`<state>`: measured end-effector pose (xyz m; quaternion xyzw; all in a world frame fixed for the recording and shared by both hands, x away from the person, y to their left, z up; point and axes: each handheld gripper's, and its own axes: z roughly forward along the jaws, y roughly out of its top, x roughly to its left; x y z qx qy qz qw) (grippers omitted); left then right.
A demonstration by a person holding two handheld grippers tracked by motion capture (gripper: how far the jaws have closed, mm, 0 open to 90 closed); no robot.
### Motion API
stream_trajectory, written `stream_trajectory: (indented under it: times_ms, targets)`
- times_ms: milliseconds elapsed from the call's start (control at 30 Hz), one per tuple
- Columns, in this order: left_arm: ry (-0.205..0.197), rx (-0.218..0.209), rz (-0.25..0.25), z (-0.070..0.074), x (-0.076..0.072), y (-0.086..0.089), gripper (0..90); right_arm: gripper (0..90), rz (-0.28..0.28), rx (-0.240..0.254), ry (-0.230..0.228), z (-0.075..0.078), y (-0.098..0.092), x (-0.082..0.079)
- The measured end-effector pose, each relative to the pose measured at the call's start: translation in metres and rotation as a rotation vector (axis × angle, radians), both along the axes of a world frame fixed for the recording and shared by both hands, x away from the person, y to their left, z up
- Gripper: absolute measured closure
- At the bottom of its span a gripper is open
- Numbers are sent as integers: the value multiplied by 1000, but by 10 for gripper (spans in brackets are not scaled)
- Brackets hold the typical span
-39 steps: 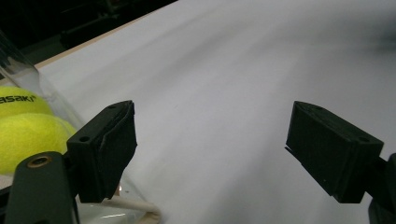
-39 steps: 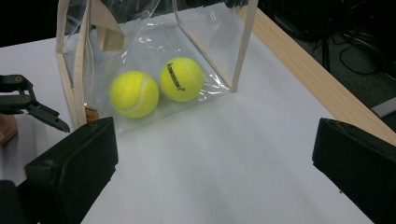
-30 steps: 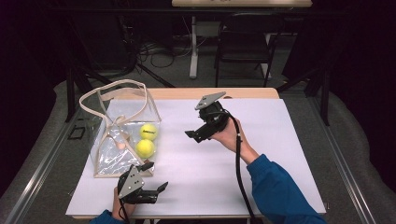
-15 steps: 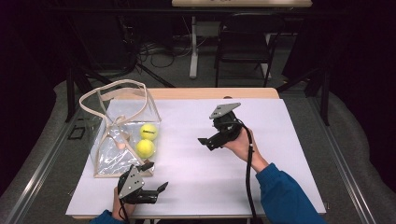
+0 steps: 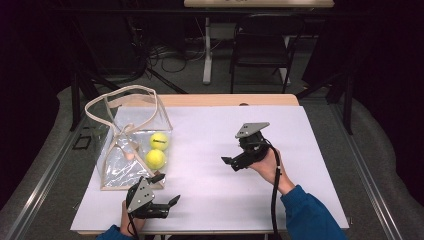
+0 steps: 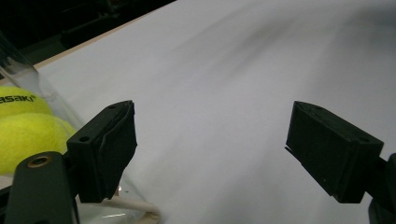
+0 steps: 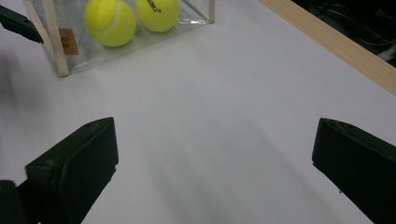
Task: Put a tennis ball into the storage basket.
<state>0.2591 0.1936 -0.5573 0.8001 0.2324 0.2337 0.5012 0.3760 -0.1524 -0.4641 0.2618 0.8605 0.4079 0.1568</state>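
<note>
A clear plastic bag [image 5: 120, 165] with beige trim and looped handles lies at the table's left. Inside it sit two yellow tennis balls, one farther [image 5: 159, 141] and one nearer [image 5: 155, 159]. My left gripper [image 5: 166, 189] rests open at the front edge, just off the bag's near corner, with nothing between its jaws. The left gripper view puts the balls [image 6: 23, 140] behind the bag's wall beside my left gripper [image 6: 210, 149]. My right gripper [image 5: 231, 163] hovers open and empty at mid-table, right of the bag. It [image 7: 215, 163] faces the bag [image 7: 51, 42] and balls [image 7: 109, 21].
A white sheet [image 5: 210, 140] covers the table, with a wooden strip [image 5: 225, 100] along the far edge. A tip of the left gripper [image 7: 18, 23] shows in the right gripper view. Chairs, cables and stands sit on the dark floor behind the table.
My right gripper has moved right and toward the near side, away from the bag. The left gripper, bag and balls have stayed put.
</note>
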Motion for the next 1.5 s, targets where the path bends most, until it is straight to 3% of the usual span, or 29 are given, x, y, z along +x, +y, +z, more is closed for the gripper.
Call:
stream_trajectory:
  times_ms: [300,1500]
  targets:
    - [1,-1,2,0,0,0,159,0,-32,17,-2,-11,-15,-12]
    - [0,1,3,0,0,0,159,0,-59,29,20,-60,-55,-60]
